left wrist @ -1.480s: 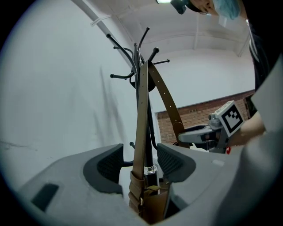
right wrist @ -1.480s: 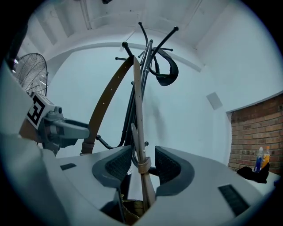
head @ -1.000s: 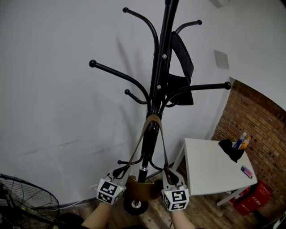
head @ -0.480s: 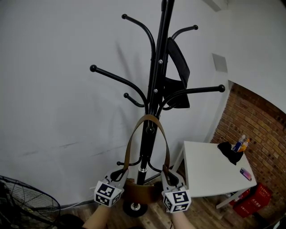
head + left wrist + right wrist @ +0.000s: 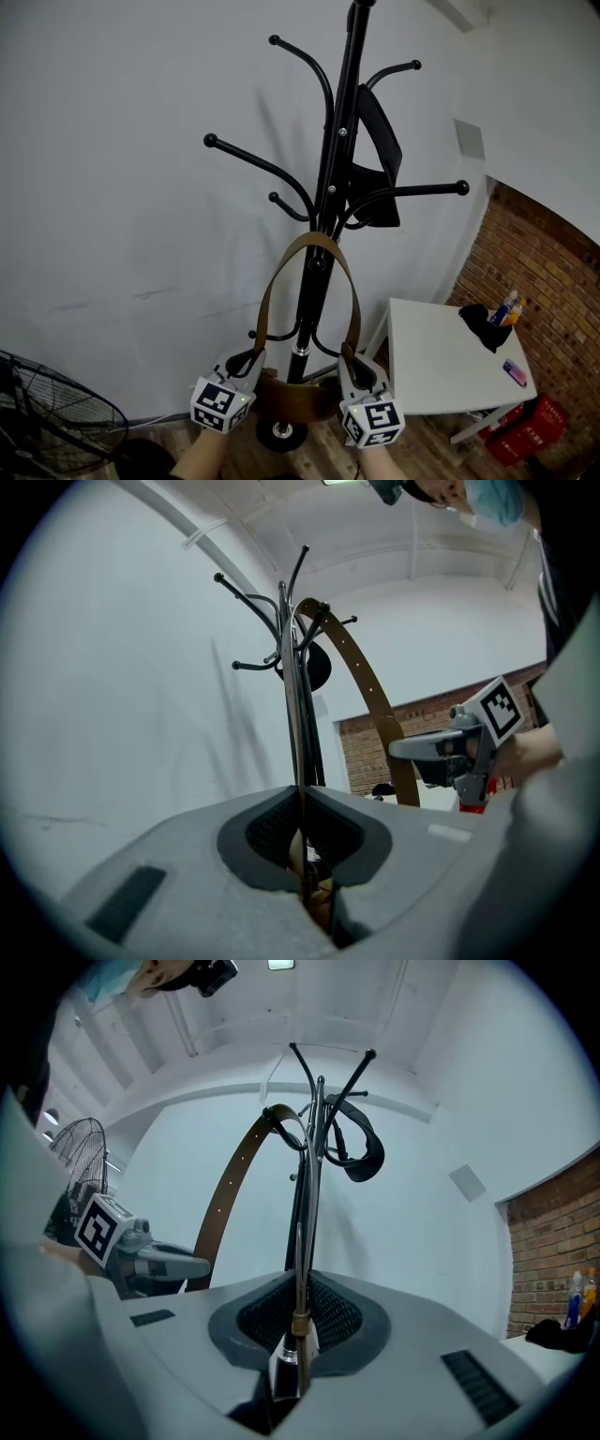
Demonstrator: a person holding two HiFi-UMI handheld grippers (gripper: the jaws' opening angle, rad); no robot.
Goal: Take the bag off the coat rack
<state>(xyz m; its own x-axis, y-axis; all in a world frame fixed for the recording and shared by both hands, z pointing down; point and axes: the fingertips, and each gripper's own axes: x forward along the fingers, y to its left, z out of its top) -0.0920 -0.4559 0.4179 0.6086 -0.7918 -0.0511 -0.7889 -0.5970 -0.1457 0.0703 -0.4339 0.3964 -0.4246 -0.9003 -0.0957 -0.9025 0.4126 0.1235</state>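
A brown leather bag hangs low in front of the black coat rack. Its strap arches in a wide loop in front of the pole, just above a short peg; whether it touches the peg I cannot tell. My left gripper is shut on the strap's left end, and my right gripper is shut on its right end. In the left gripper view the strap's thin edge sits between the jaws. The right gripper view shows the strap end with a brass fitting pinched between the jaws.
A black bag hangs on an upper hook of the rack. A white table stands to the right with a black cloth and bottles. Behind it is a brick wall, with a red crate below. A wire fan sits bottom left.
The strap loop has gone from narrow and taut on the peg to wide and rounded, its top slightly higher. Both grippers keep their hold at the bag's sides.
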